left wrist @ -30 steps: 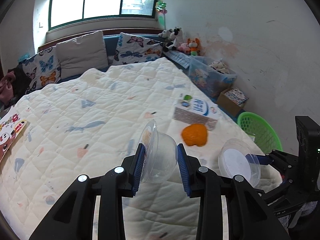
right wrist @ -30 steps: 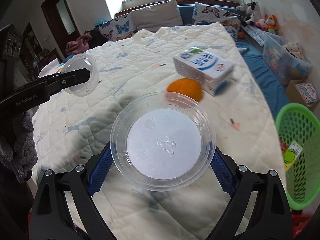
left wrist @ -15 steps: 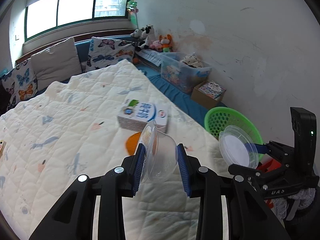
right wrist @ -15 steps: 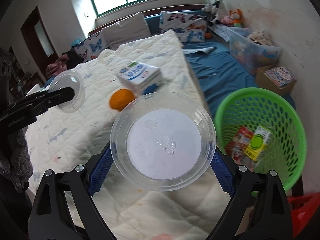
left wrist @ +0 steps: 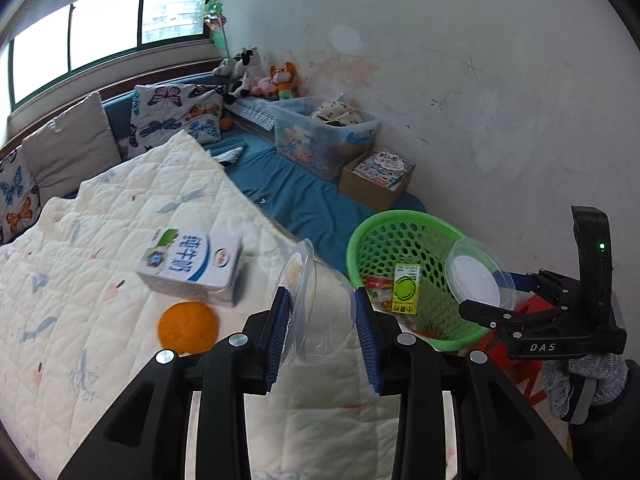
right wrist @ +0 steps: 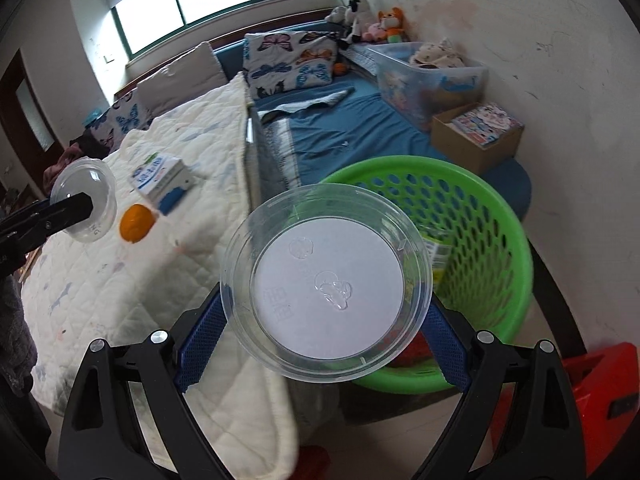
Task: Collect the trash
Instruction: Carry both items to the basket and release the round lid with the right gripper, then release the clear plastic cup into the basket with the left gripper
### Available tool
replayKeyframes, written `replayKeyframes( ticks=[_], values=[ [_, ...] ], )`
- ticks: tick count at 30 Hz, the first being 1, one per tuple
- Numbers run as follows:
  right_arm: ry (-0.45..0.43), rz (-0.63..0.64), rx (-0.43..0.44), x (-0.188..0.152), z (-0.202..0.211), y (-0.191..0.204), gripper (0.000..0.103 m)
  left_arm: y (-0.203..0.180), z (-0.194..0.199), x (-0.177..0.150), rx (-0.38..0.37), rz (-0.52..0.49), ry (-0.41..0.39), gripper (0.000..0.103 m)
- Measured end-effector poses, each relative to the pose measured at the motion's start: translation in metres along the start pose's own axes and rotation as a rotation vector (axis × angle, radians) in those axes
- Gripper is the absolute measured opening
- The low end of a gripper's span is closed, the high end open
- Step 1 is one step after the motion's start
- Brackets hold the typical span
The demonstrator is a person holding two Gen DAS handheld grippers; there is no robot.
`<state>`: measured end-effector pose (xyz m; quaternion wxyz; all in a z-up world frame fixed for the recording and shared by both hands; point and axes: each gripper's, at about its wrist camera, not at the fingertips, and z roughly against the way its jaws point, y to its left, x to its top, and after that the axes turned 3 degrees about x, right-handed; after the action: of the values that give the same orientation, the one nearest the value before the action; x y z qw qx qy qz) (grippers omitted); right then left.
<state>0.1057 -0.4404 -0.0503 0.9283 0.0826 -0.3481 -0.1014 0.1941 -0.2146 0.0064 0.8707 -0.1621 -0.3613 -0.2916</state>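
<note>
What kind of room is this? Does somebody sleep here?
Most likely a bedroom, maybe a child's. A bed with a white quilt fills it, butterfly pillows lean under the window, and stuffed animals sit in the corner.

Black tongs (left wrist: 320, 320) carry blue ribbed pads (left wrist: 277, 332) and silver screws; a grey knitted glove (left wrist: 580, 380) shows.

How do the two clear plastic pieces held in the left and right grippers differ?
The clear cup in the left gripper is deep and domed; the clear lid in the right gripper is shallow and flat.
The cup lies on its side over the quilt; the lid faces the right wrist camera, in front of the green basket.
The lid has a white centre; the cup does not.
Both are transparent and clamped between blue-padded jaws.
</note>
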Motion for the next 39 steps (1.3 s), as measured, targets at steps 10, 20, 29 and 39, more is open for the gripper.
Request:
replayKeyframes(
  ticks=[10,20,29,39],
  values=[
    [0.008,-0.031,-0.032,-0.003,0.001,-0.034,0.090,-0.039,-0.026,0.014,-0.022,-0.050,0.029,0.033],
    [0.022,-0.054,-0.055,-0.005,-0.006,-0.056,0.091,-0.069,-0.044,0.023,-0.034,-0.095,0.055,0.033],
    [0.010,-0.083,-0.044,-0.005,-0.004,-0.068,0.092,-0.089,-0.058,0.032,-0.045,-0.126,0.072,0.033],
    [-0.015,-0.104,-0.049,-0.010,0.010,-0.077,0.092,-0.107,-0.072,0.033,-0.059,-0.151,0.095,0.033]
  ],
)
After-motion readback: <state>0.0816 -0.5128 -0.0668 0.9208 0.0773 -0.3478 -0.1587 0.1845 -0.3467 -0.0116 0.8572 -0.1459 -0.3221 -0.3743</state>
